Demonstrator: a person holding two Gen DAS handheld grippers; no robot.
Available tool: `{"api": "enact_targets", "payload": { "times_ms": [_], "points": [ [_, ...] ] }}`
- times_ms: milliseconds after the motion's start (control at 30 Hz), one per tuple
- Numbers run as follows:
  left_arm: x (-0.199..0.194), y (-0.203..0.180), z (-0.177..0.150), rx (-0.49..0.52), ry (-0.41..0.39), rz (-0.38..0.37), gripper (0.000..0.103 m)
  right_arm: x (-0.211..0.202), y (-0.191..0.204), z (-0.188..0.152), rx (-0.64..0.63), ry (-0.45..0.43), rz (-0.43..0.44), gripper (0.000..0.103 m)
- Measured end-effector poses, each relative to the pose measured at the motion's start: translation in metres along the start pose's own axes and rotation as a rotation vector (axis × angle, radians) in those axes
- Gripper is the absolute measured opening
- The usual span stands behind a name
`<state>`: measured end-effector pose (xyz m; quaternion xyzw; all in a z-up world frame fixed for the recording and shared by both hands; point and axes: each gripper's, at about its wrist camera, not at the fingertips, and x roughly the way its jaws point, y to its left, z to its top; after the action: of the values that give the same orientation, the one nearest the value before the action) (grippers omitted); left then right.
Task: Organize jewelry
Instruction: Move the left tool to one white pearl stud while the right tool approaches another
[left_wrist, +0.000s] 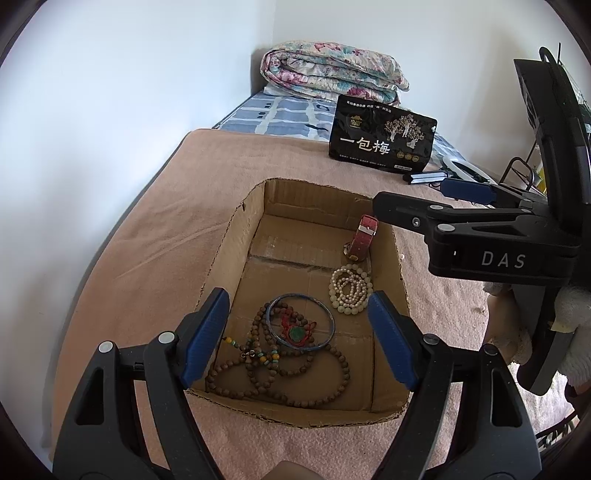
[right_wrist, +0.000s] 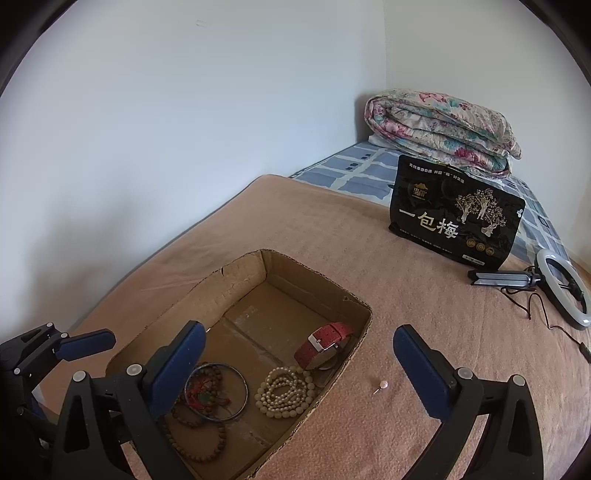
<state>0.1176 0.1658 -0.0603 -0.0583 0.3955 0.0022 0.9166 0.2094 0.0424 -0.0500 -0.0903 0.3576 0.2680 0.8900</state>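
Right wrist view is showing one piece lying outside the rest: a small pearl stud earring (right_wrist: 382, 386) sitting alone on the tan blanket (right_wrist: 406, 295), just beside the right wall of the cardboard box (right_wrist: 364, 325). I judge it is the last item waiting to go in, since the box is already holding the pearl strands (right_wrist: 284, 393), the red-strapped watch (right_wrist: 325, 345), the thin bangle (right_wrist: 218, 391) and the brown bead necklace (right_wrist: 192, 417), each lying in its own patch of the floor.

The right gripper (right_wrist: 299, 373) is hanging wide open and gripping nothing; the earring is lying between its two blue pads, nearer the right one and slightly ahead, so a short descent looks enough to straddle it.

Left wrist view is looking down into the box (left_wrist: 236, 236), where the left gripper (left_wrist: 299, 338) is also spread wide and empty above the bangle (left_wrist: 301, 319) and beads (left_wrist: 280, 373), probably just idling. Beyond are standing a black snack pouch (right_wrist: 456, 216), a ring light (right_wrist: 565, 290) and a folded quilt (right_wrist: 439, 125).
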Motion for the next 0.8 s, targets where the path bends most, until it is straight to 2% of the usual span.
{"api": "enact_targets", "payload": {
  "times_ms": [433, 600, 800],
  "points": [
    [-0.015, -0.013, 0.000, 0.009, -0.032, -0.005, 0.080, -0.034, -0.020, -0.004, 0.018, -0.028, -0.020, 0.103],
    [-0.021, -0.022, 0.000, 0.010, -0.049, -0.026, 0.080, -0.058, -0.045, -0.011, 0.045, -0.051, -0.049, 0.103],
    [-0.029, -0.047, -0.001, 0.078, -0.080, -0.041, 0.080, -0.085, -0.089, -0.028, 0.095, -0.060, -0.097, 0.103]
  ]
}}
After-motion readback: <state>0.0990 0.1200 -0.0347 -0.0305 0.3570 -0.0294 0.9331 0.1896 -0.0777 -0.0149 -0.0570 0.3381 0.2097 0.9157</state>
